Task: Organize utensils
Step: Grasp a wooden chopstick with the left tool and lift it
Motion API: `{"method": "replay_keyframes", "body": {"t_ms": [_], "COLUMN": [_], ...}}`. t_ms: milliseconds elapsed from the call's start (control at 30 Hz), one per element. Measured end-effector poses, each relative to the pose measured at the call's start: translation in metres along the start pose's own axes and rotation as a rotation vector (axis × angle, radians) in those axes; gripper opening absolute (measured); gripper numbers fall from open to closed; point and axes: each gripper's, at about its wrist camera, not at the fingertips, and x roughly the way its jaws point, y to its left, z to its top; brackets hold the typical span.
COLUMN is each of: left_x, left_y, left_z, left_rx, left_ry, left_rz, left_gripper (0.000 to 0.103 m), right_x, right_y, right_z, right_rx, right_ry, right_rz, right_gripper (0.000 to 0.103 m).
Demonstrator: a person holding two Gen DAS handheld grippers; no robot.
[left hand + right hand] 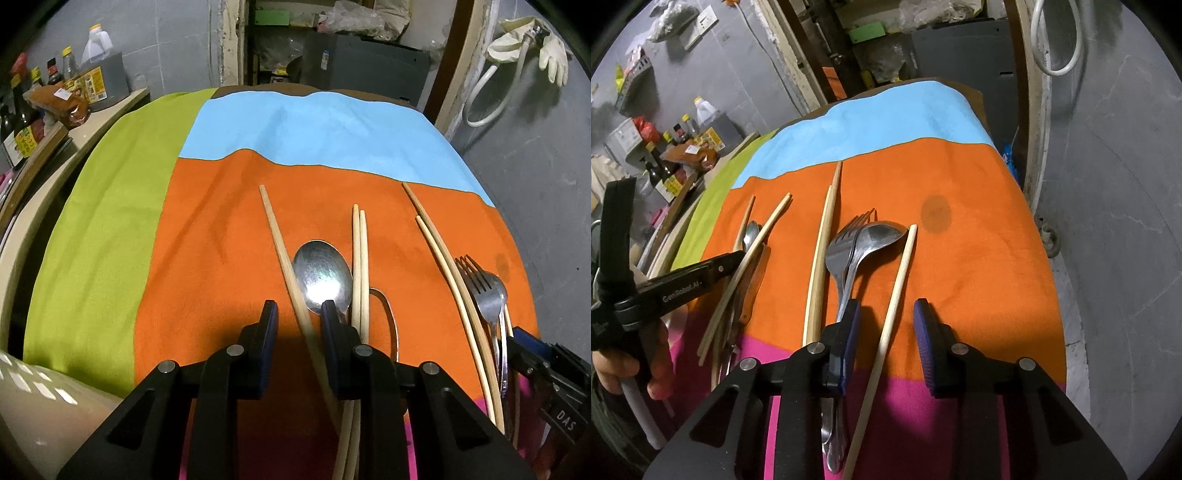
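Spread over the orange band of a striped cloth [207, 236], the utensils lie in loose groups, all pointing roughly away from the cameras. In the left wrist view a single pale wooden chopstick [284, 251] runs diagonally between the fingers of the left gripper [297, 310]; the jaws stand a little apart and neither pad presses on it, so nothing is gripped. Just right of it sits a steel spoon [323, 273], bowl shining with glare, its neck hidden behind the right finger. A pair of chopsticks [360, 266] lies side by side against the spoon's edge. Farther right, another pair of longer chopsticks [443, 258] lies beside a fork [480, 288] stacked on a second spoon.

From the right wrist view, that fork [846, 243] and spoon [882, 234] overlap, handles running under the left finger of the right gripper [886, 314]. One light chopstick [897, 291] passes through the gap between its blue-padded fingers, untouched; the jaws are partly open and empty. Two tapered chopsticks [822, 251] lie just left of the fork. A round dark stain [936, 214] marks the cloth beyond.
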Motion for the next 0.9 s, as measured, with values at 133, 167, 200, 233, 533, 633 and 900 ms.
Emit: {"method": "replay_keyframes", "body": {"t_ms": [133, 167, 200, 233, 533, 633, 900], "left_x": [0.001, 0.001, 0.001, 0.001, -0.021, -0.036, -0.094], "left_y": [0.001, 0.001, 0.001, 0.001, 0.001, 0.001, 0.002], "left_z": [0.002, 0.003, 0.003, 0.002, -0.012, -0.022, -0.055], "left_rx": [0.005, 0.005, 0.004, 0.001, -0.02, -0.028, -0.036], "left_ry": [0.029, 0.041, 0.048, 0.056, 0.065, 0.032, -0.243], "left_rz": [-0.011, -0.023, -0.032, -0.039, -0.1, -0.111, -0.153], "left_gripper": [0.014, 0.012, 0.01, 0.009, 0.004, 0.004, 0.004], "right_x": [0.001, 0.001, 0.002, 0.001, -0.015, -0.03, -0.069], "right_y": [-0.003, -0.005, -0.008, -0.011, -0.014, -0.006, 0.027], "right_z": [0.003, 0.002, 0.002, 0.002, -0.007, -0.014, -0.035], "right_rx": [0.026, 0.038, 0.058, 0.077, 0.147, 0.11, -0.01], "right_ry": [0.015, 0.019, 0.026, 0.031, 0.002, -0.06, -0.285], "right_rz": [0.022, 0.028, 0.035, 0.044, 0.109, 0.098, 0.124], "right_gripper": [0.025, 0.021, 0.013, 0.008, 0.003, 0.003, 0.003]}}
